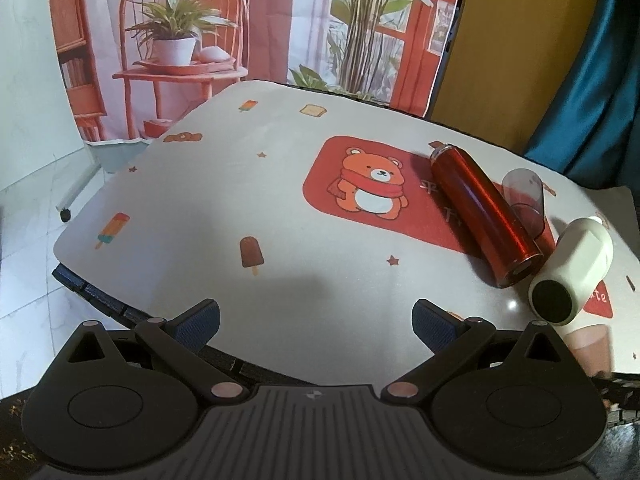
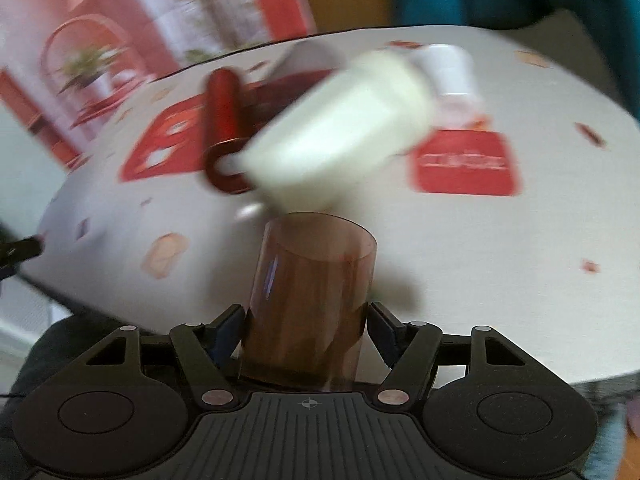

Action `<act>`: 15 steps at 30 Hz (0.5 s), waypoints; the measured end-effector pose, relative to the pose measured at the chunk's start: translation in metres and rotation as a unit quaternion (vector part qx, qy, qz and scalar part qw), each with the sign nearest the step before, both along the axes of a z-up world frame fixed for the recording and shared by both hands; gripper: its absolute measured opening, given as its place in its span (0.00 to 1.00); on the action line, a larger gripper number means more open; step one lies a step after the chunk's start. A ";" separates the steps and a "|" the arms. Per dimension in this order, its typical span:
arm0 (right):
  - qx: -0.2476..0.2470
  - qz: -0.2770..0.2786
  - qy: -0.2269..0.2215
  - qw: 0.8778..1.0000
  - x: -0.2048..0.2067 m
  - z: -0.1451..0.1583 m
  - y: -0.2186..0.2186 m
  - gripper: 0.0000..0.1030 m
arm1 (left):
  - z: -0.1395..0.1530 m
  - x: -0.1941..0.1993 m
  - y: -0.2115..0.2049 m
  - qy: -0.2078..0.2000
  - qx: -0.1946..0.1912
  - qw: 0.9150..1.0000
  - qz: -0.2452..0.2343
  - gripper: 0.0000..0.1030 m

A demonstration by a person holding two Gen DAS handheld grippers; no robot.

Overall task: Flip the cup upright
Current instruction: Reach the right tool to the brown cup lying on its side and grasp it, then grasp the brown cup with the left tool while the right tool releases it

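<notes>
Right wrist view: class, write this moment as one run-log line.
right gripper: shut on translucent brown cup | left gripper: open | red bottle, white bottle: lying on table

My left gripper (image 1: 316,322) hangs wide open over the near edge of the table (image 1: 240,184), nothing between the fingers. Landmark: red bottle (image 1: 482,210), lying on its side. Bear print (image 1: 370,184) just left of it. Clear cup (image 1: 524,200) just behind it on the right. White bottle (image 1: 576,268) on its side, right of its near end.
</notes>
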State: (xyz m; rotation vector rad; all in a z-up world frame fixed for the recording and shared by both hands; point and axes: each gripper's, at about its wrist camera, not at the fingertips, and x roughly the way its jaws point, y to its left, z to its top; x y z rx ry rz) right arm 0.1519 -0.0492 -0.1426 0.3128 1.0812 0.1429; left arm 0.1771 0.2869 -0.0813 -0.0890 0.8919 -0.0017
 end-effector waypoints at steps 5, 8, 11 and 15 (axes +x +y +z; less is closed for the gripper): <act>0.015 0.074 -0.004 0.997 0.030 0.005 0.051 0.62 | 0.002 -0.003 0.007 -0.006 -0.005 1.000 0.014 1.00; -0.004 0.119 -0.019 0.993 0.044 0.011 0.082 0.62 | 0.002 -0.004 0.013 -0.009 -0.008 1.000 0.026 1.00; 0.012 0.135 -0.025 0.990 0.058 0.011 0.099 0.62 | -0.001 -0.003 0.024 -0.001 -0.024 0.999 0.046 1.00; 0.021 0.137 -0.034 0.990 0.074 0.013 0.122 0.62 | -0.001 -0.002 0.027 0.002 -0.029 0.998 0.051 1.00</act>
